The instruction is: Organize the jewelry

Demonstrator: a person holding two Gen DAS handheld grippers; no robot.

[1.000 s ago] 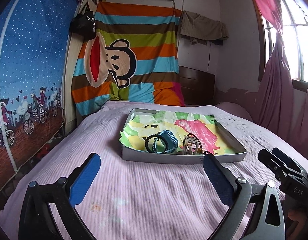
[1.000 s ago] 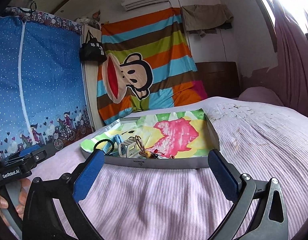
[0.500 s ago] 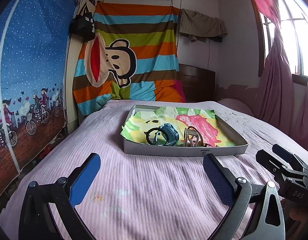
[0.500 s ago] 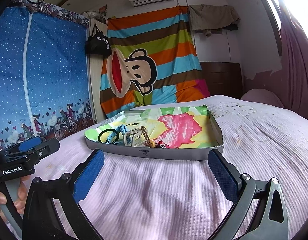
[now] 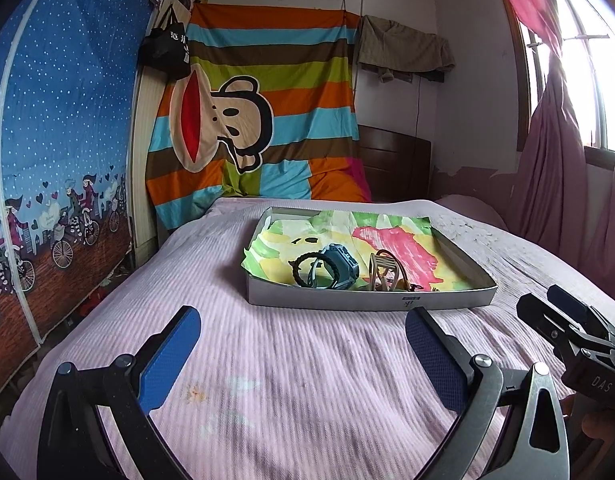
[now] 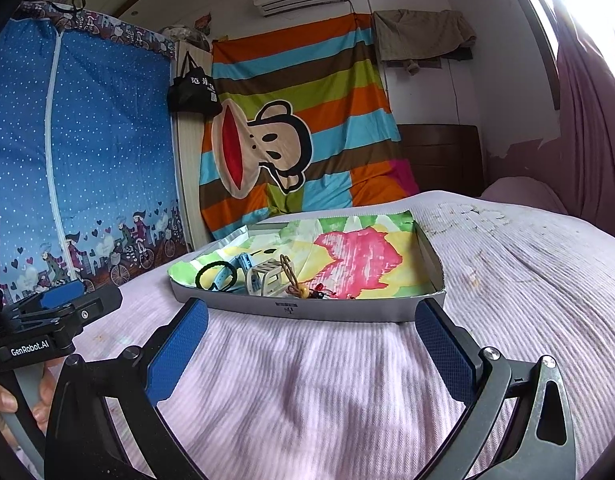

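Jewelry [image 5: 347, 270] sits bunched at the tray [image 5: 371, 300] near edge: black band, blue watch, probably a wooden piece. Tray mid-bed [image 5: 267, 360]. My left gripper [image 5: 303, 344] and right gripper [image 6: 313, 344] gape wide, empty, short of it.

Pink ribbed bedspread [image 5: 307, 360]. Grey box tray [image 5: 347, 304] lined with green-yellow-pink painted paper [image 5: 391, 236]. Teal watch [image 5: 341, 266], black bracelet [image 5: 307, 270]. Blue-padded black gripper fingers [image 5: 169, 354]. Striped monkey-print sheet [image 5: 267, 92]; blue dotted wardrobe cover [image 5: 59, 100].
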